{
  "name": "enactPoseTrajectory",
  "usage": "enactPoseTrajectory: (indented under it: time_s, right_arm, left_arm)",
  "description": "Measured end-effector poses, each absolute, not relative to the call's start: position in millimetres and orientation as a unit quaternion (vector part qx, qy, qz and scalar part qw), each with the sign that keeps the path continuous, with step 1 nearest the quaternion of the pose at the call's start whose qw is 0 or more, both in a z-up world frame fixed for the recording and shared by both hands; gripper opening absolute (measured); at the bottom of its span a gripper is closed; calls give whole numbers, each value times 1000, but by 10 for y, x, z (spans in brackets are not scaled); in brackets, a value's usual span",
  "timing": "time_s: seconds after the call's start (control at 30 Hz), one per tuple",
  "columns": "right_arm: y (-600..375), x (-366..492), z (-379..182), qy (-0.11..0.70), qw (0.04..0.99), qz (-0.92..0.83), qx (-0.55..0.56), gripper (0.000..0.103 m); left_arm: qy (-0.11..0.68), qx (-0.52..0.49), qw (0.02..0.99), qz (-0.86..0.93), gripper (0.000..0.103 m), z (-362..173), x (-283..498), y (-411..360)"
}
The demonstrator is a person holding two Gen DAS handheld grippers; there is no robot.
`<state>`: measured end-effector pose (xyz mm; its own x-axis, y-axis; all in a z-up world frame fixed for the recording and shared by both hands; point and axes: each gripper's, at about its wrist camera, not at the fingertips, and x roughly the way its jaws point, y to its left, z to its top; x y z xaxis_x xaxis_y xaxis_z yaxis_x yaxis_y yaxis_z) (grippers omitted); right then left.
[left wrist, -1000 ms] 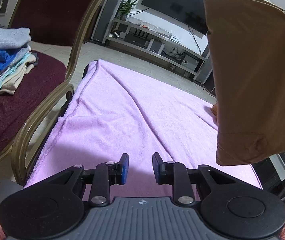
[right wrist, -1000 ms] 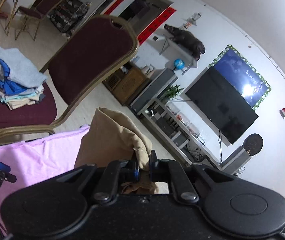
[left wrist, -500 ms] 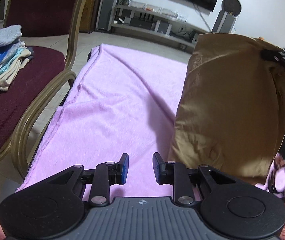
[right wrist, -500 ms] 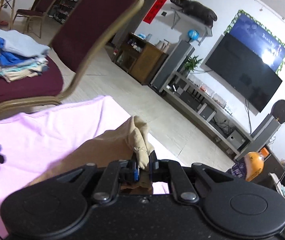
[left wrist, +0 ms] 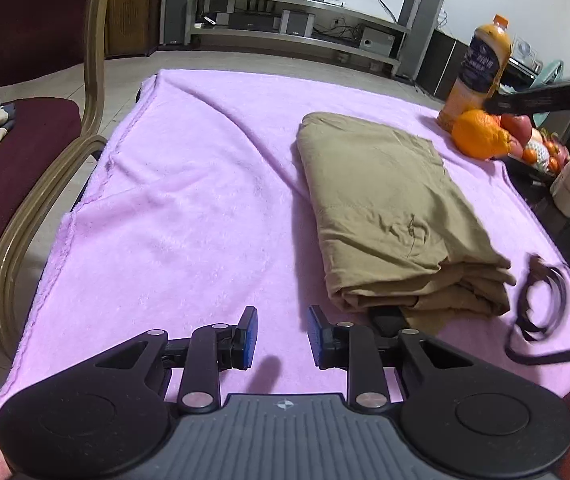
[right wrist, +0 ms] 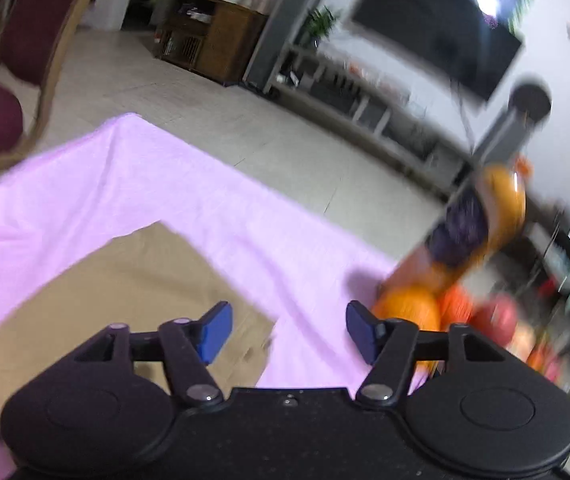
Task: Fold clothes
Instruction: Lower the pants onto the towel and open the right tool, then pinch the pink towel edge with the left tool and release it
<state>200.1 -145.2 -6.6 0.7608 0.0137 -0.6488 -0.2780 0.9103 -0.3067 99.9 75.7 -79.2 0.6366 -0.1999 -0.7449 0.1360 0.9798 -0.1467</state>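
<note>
**A:** Left wrist view first. What have you got?

**B:** My left gripper point(left wrist: 281, 338) hangs over the pink blanket point(left wrist: 189, 184), fingers a little apart, nothing between them. The folded tan garment point(left wrist: 385, 204) lies flat on the blanket to the right of it, its layered edges facing me. A black belt point(left wrist: 541, 304) curls just beside its near corner.

**A:** So how do I finish this well?

**B:** I'd judge the fold is set down; now I should square the loose layers at the near end and keep clear of the belt and the orange point(left wrist: 479, 134) at the far corner.

**A:** Any writing?

**B:** The orange drink bottle point(left wrist: 481, 60) has a dark label, print too small to read.

**A:** Right wrist view?

**B:** Blurry. My right gripper point(right wrist: 289, 332) has just been opening; fingers stand wide apart above the garment's point(right wrist: 117, 300) corner, cloth not pinched. The bottle point(right wrist: 477, 232) is smeared, label illegible.
</note>
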Motion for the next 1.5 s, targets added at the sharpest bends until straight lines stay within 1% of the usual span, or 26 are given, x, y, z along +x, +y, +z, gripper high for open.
enactPoseTrajectory:
  time_s: [0.07, 0.1, 0.17, 0.23, 0.27, 0.33, 0.37, 0.47, 0.53, 0.63, 0.73, 0.77, 0.83, 0.93, 0.97, 1.0, 1.07, 1.17, 1.2, 1.33, 1.4, 1.5]
  right_arm:
    - [-1580, 1761, 20, 342, 922, 100, -149, 65]
    - [-1638, 1648, 46, 333, 927, 110, -130, 69]
    - [-1742, 1500, 63, 306, 939, 124, -94, 72]
    - [-1837, 1503, 16, 290, 945, 142, -45, 72]
    - [-1881, 1536, -23, 286, 946, 153, -17, 72]
    - [-1969, 1602, -101, 276, 945, 173, 39, 72]
    - [-2019, 1660, -163, 279, 940, 183, 71, 73]
    - [-2183, 1936, -516, 338, 901, 205, 178, 73]
    - [-2228, 2047, -744, 380, 878, 197, 215, 73]
    - [-2204, 2112, -901, 413, 862, 184, 229, 73]
    - [-2127, 2038, -922, 419, 860, 186, 226, 73]
    - [-2098, 2034, -910, 419, 858, 190, 227, 74]
    - [-2047, 2035, -886, 420, 857, 194, 227, 74]
    - [-2004, 2068, -879, 423, 858, 193, 219, 75]
    - [-1993, 2079, -886, 424, 858, 192, 215, 75]
    - [-1987, 2088, -898, 427, 859, 191, 211, 75]
    - [-1990, 2102, -919, 429, 860, 185, 206, 75]
    - [-2026, 2117, -942, 428, 863, 172, 208, 75]
    - [-2044, 2118, -944, 427, 864, 166, 208, 75]
    - [-2126, 2118, -956, 425, 868, 147, 212, 75]
    - [-2158, 2129, -986, 430, 864, 144, 219, 76]
    - [-2174, 2131, -1008, 435, 863, 140, 214, 76]
  left_arm:
    - [421, -50, 903, -77, 28, -777, 1031, 864]
    - [424, -62, 901, -65, 29, -751, 1072, 954]
    - [427, -78, 900, -32, 30, -658, 1201, 1171]
    - [425, -74, 902, 1, 37, -534, 1367, 1390]
    - [423, -64, 904, 11, 44, -481, 1476, 1491]
    - [420, -44, 906, 29, 48, -374, 1693, 1693]
    - [427, -40, 903, 34, 50, -374, 1821, 1791]
    - [454, -43, 889, 44, 51, -500, 2139, 1999]
    - [466, -48, 882, 49, 51, -609, 2267, 2062]
    - [485, -52, 871, 53, 46, -778, 2355, 2058]
    - [497, -51, 864, 56, 41, -889, 2434, 2068]
    - [501, -55, 862, 54, 37, -916, 2457, 2077]
    - [509, -54, 858, 45, 35, -964, 2525, 2071]
    - [511, -23, 858, 39, 35, -1026, 2577, 1986]
    - [509, -16, 860, 37, 33, -1025, 2578, 1957]
    - [508, -12, 861, 30, 24, -1024, 2572, 1937]
    - [503, 2, 864, 17, 8, -1024, 2546, 1877]
    - [490, 82, 867, 40, 6, -1045, 2453, 1665]
    - [489, 95, 865, 51, 6, -1051, 2427, 1647]
    - [499, 106, 855, 93, 6, -1061, 2345, 1705]
    - [501, 104, 854, 99, 11, -1056, 2322, 1744]
    - [499, 114, 852, 113, 14, -1053, 2279, 1741]
